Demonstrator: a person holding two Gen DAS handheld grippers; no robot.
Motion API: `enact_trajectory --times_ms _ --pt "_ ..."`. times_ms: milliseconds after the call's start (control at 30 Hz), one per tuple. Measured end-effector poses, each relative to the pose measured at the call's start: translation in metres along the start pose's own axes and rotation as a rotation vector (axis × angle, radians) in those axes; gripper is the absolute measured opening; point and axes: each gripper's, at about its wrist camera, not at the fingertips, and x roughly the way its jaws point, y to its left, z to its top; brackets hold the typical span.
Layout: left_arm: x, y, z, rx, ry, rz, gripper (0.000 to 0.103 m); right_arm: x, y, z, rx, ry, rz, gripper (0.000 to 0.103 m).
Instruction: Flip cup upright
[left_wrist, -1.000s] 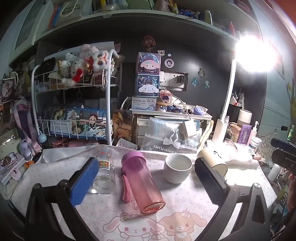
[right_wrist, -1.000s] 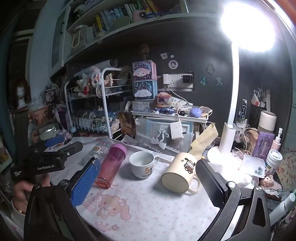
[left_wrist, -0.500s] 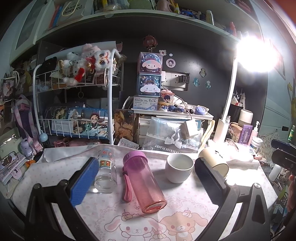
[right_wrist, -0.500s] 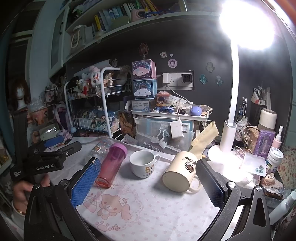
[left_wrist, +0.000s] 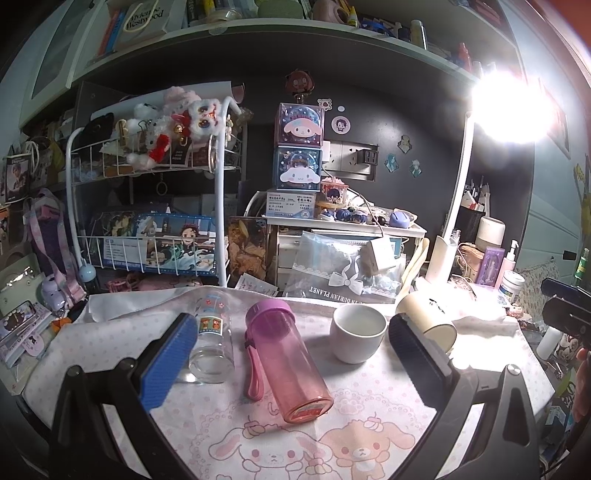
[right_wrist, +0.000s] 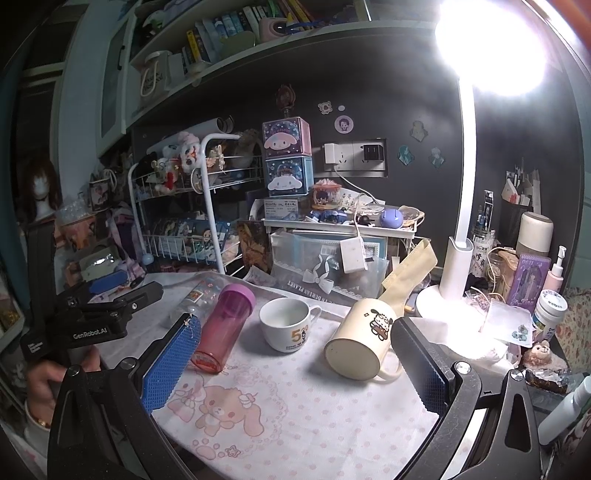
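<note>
A cream mug with a dog print (right_wrist: 364, 338) lies on its side on the pink-dotted cloth (right_wrist: 295, 417), base towards me, handle low at the right; it also shows in the left wrist view (left_wrist: 428, 319). My right gripper (right_wrist: 295, 365) is open and empty, with the mug between its spread fingers, just short of it. My left gripper (left_wrist: 291, 362) is open and empty, held before a pink bottle (left_wrist: 288, 358) lying on its side. A white cup (left_wrist: 357, 332) stands upright; it shows in the right view too (right_wrist: 286, 325).
A clear glass bottle (left_wrist: 212, 338) lies left of the pink one. A white desk lamp (right_wrist: 454, 269) stands behind the mug, with jars and bottles to its right. A wire rack (left_wrist: 147, 206) and boxes crowd the back. The other hand-held gripper (right_wrist: 88, 321) shows at the left.
Both grippers have drifted only slightly; the views shifted a little. Nothing was taken hold of or moved.
</note>
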Motion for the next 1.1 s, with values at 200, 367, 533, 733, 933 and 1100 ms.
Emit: enact_trajectory --times_ms 200,367,533,733,933,1100 --pt "0.000 0.000 0.000 0.001 0.000 0.000 0.102 0.000 -0.001 0.000 0.002 0.000 0.002 0.102" --pt "0.000 0.000 0.000 0.001 0.000 0.000 0.102 0.001 -0.001 0.000 0.002 0.003 0.002 0.102" --pt "0.000 0.000 0.000 0.001 0.000 0.000 0.102 0.000 0.002 -0.003 0.009 0.004 -0.001 0.102" --pt "0.000 0.000 0.000 -0.002 -0.001 -0.003 0.102 0.000 0.001 -0.002 0.008 0.004 -0.001 0.102" --pt "0.002 0.006 -0.006 -0.013 0.000 -0.017 0.102 0.000 0.003 -0.003 0.008 0.010 0.001 0.102" --pt "0.007 0.024 -0.011 -0.054 0.017 -0.047 0.102 0.015 0.017 -0.005 -0.001 0.047 0.046 0.102"
